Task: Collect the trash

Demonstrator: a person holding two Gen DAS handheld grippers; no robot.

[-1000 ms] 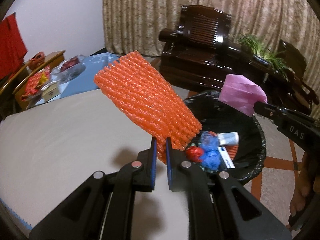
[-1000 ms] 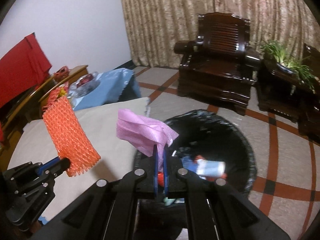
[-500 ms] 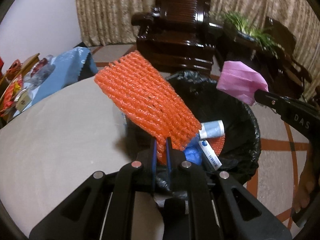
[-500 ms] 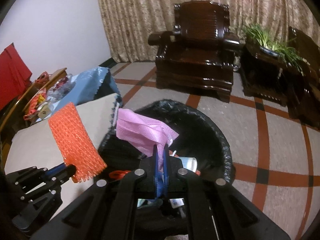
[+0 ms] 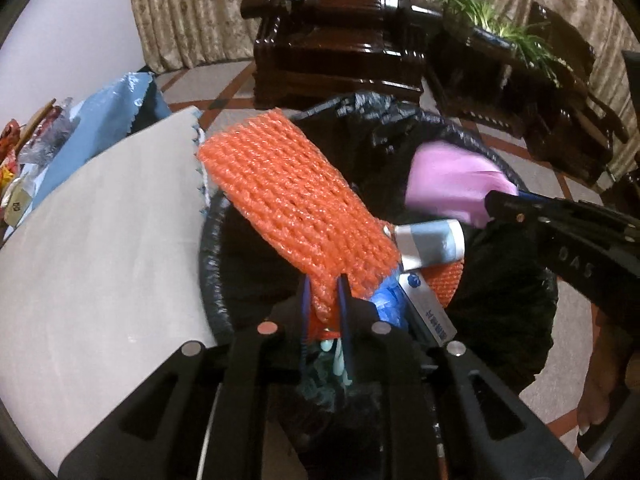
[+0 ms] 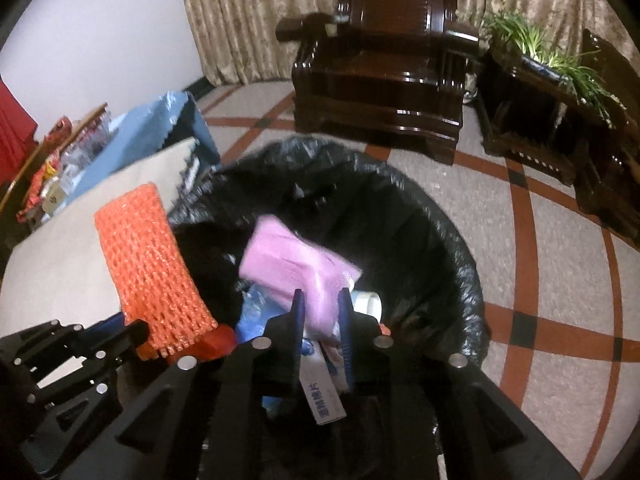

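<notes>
Left wrist view: left gripper (image 5: 325, 300) jaws just parting, orange foam net (image 5: 292, 204) loose between them, over black-lined bin (image 5: 512, 280). Right gripper (image 6: 321, 316) likewise easing off pink bag (image 6: 296, 268). Drop step; next, widen jaws fully, withdraw.

dim indoor light, fisheye edges, motion blur

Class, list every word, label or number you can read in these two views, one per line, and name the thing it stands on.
"DAS" – moulded on the black body of the right tongs, seen from the left wrist.
Blue printed characters – on the white box in the bin; too blurred to read.
Packaging on the side table – too small to read.
</notes>
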